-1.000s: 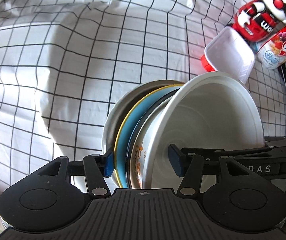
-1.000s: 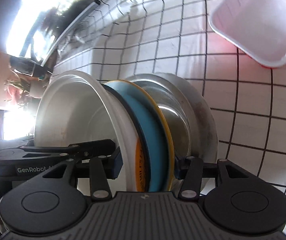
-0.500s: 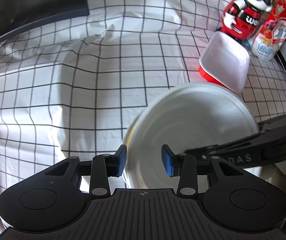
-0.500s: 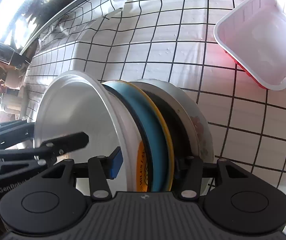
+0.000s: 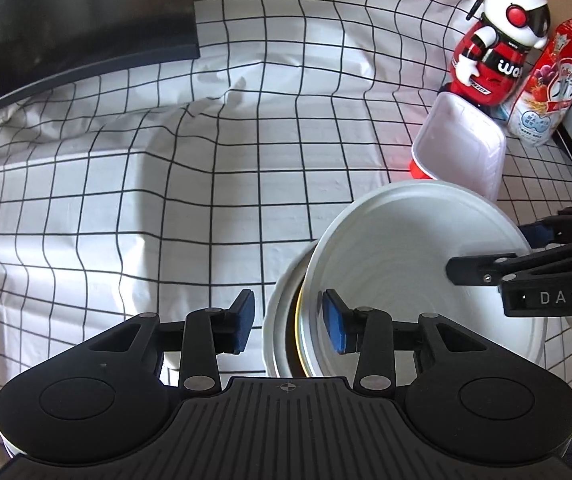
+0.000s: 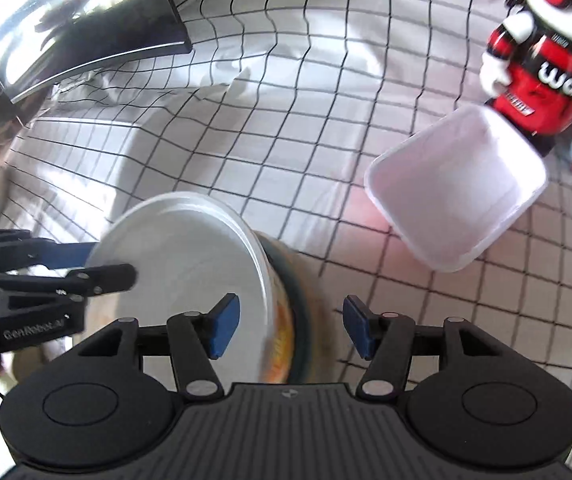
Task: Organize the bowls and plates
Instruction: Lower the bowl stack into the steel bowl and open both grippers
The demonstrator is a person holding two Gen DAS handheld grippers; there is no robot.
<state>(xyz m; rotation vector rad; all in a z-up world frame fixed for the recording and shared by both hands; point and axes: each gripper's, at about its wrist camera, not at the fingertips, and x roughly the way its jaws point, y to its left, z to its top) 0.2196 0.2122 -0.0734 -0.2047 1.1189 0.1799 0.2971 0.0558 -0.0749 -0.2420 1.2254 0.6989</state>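
Both our grippers let go: right gripper [image 6: 290, 327] has just been opening around the tilted round white plate [image 5: 413, 264]; left gripper [image 5: 288, 322] empty, half-closed.

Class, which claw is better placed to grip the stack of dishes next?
Probably left: left claw has just been closing, pads near the stack; right claw, just opening, stands clear both sides.

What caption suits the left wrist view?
Left gripper straddling the edge of stacked plates and bowls on checked cloth.
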